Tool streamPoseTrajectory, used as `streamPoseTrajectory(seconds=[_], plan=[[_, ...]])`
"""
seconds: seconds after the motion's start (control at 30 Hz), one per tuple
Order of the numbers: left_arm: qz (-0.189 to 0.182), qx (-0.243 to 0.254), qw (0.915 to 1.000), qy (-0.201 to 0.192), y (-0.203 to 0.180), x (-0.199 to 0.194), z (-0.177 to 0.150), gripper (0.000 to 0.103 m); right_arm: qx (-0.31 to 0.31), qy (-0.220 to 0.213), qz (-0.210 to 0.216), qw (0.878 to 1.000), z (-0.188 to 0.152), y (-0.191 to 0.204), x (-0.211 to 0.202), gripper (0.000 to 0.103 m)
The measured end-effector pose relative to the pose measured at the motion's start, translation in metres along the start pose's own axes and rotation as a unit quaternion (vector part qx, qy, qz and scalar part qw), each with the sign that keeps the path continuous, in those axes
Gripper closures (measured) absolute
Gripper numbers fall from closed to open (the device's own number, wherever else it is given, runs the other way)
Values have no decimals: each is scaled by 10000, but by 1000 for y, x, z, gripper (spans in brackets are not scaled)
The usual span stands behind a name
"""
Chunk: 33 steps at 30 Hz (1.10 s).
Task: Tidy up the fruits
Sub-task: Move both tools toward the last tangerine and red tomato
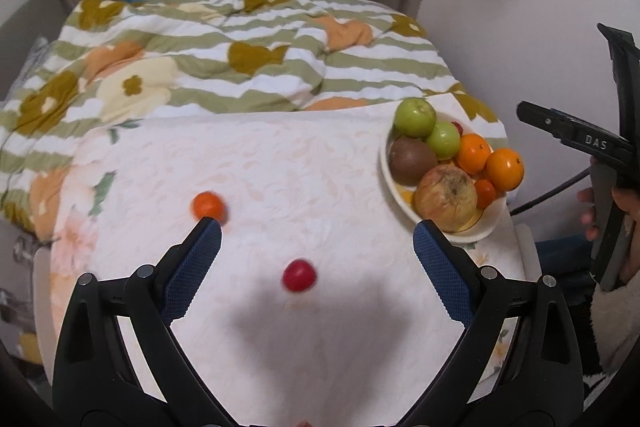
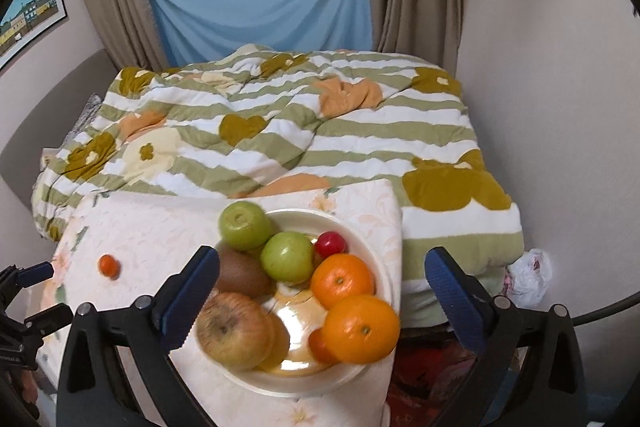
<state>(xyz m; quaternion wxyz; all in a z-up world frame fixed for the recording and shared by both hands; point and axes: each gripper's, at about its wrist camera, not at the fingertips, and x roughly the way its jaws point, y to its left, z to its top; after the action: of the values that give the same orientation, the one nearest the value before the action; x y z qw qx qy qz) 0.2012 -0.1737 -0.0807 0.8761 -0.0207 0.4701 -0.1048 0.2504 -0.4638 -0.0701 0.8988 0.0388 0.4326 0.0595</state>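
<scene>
Right claw (image 2: 322,297): stood wide open and empty over the plate (image 2: 376,255), its blue pads on either side of the piled fruit and touching none of it.
Left claw (image 1: 316,259): also wide open and empty, hanging over the desk (image 1: 280,163) with the red cherry tomato (image 1: 299,275) between its pads but below them.
Step in hand: I judged it a pause between placements; the plate held green apples (image 2: 245,225), a kiwi (image 2: 240,273), a mottled apple (image 2: 232,329), oranges (image 2: 362,329) and one red tomato (image 2: 330,243).
Left to do: two loose pieces, the red tomato near the front and a small orange fruit (image 1: 208,206) farther back on the left.
Next move: probably the left claw lowering over the red tomato and closing gently, since it looked small and ready to roll.
Axis: both loose pieces were near round, with no long axis I could make out.
</scene>
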Motion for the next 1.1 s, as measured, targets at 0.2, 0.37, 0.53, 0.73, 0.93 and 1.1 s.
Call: streamPoseTrajectory(seconds=[0.2, 0.37, 0.53, 0.73, 0.93, 1.1], plan=[[247, -153, 9995, -145, 27, -28, -10, 0, -158, 4, 34, 9999, -5, 20, -17, 1], [312, -163, 9991, -244, 54, -41, -10, 0, -193, 26, 187, 9996, -12, 46, -28, 1], [207, 42, 9993, -293, 75, -45, -1, 0, -56, 8, 257, 9997, -20, 78, -37, 1], [-30, 490, 9987, -147, 101, -26, 10, 0, 354, 173, 117, 9992, -36, 116, -31, 1], [-320, 1002, 9944, 62, 122, 8, 20, 0, 662, 224, -407, 9967, -57, 147, -18, 1], [-514, 1467, 9875, 275, 129, 44, 26, 0, 846, 476, -609, 9934, -74, 166, 5, 1]])
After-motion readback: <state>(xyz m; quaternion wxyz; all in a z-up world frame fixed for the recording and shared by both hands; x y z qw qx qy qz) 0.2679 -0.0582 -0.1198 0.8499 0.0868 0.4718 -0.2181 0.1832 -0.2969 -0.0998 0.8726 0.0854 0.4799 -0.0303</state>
